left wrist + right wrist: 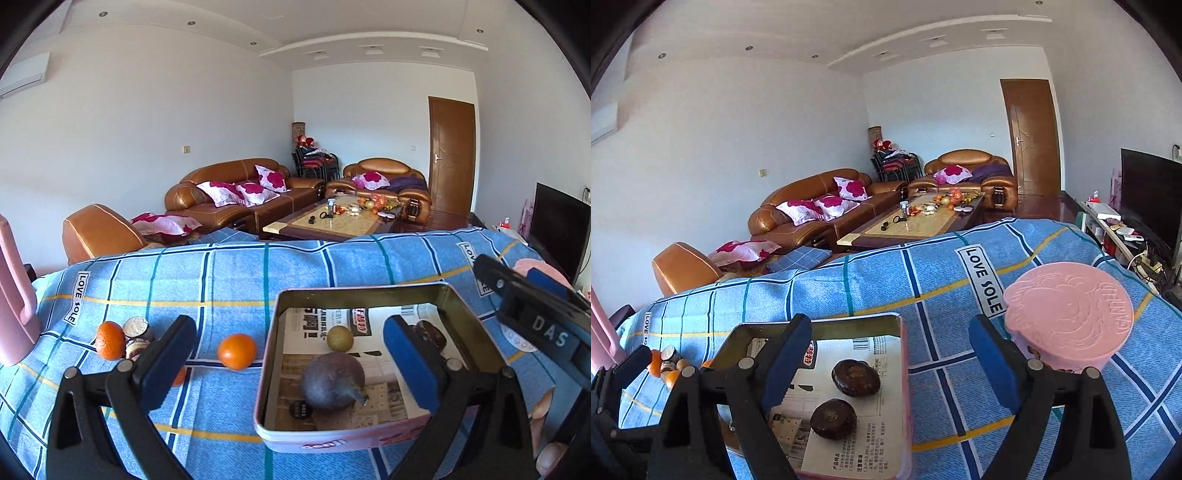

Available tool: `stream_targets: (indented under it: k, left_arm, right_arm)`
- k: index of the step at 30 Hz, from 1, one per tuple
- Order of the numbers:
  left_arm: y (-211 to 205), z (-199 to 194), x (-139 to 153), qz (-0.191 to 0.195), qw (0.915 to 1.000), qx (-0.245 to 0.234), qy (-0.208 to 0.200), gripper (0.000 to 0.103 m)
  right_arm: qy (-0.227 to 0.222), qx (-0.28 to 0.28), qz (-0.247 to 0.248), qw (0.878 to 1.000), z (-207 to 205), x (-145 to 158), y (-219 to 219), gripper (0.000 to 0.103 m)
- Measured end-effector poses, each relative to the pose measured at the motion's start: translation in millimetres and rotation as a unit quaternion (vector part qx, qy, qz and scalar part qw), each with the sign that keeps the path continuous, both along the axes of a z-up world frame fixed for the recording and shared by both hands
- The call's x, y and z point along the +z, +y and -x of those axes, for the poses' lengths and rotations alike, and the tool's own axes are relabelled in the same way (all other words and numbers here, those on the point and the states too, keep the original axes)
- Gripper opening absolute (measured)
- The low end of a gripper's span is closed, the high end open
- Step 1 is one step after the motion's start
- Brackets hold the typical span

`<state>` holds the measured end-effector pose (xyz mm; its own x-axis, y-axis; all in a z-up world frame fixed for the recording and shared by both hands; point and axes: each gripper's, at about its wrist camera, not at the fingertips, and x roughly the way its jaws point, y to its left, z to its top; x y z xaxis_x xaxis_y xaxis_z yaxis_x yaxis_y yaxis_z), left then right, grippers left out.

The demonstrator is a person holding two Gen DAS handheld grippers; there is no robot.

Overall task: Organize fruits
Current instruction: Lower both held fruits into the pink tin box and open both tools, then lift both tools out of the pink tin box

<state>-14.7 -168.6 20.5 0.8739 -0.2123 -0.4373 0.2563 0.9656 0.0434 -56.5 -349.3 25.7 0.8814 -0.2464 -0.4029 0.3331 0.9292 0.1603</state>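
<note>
— Where do my fingers stand?

— Your left gripper [291, 363] is spread wide and empty above the tin [465, 299]; a purple fruit [334, 380] lies blurred between its pads (possibly just let go, I can't tell). Your right gripper [890, 363] is released too, over two brown fruits [855, 377].

— And next?

— Likely the orange [236, 351], just beside the tin on the blue cloth [221, 273]. Come straight down, centre it, squeeze gently; it will roll.
</note>
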Motion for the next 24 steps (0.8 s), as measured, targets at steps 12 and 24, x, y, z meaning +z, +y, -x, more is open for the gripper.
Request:
stream_targets:
  k: [12, 24]
  left_arm:
    - [20, 7, -6, -0.048, 0.9976, 0.037, -0.034, 0.103]
    - [43, 10, -8, -0.045, 0.9982, 0.033, -0.019, 0.103]
  right_arm:
    - [-0.041, -0.005, 0.07, 0.997, 13, 4, 24, 0.088]
    - [-0.024, -0.01, 0.087, 0.996, 18, 1, 41, 0.088]
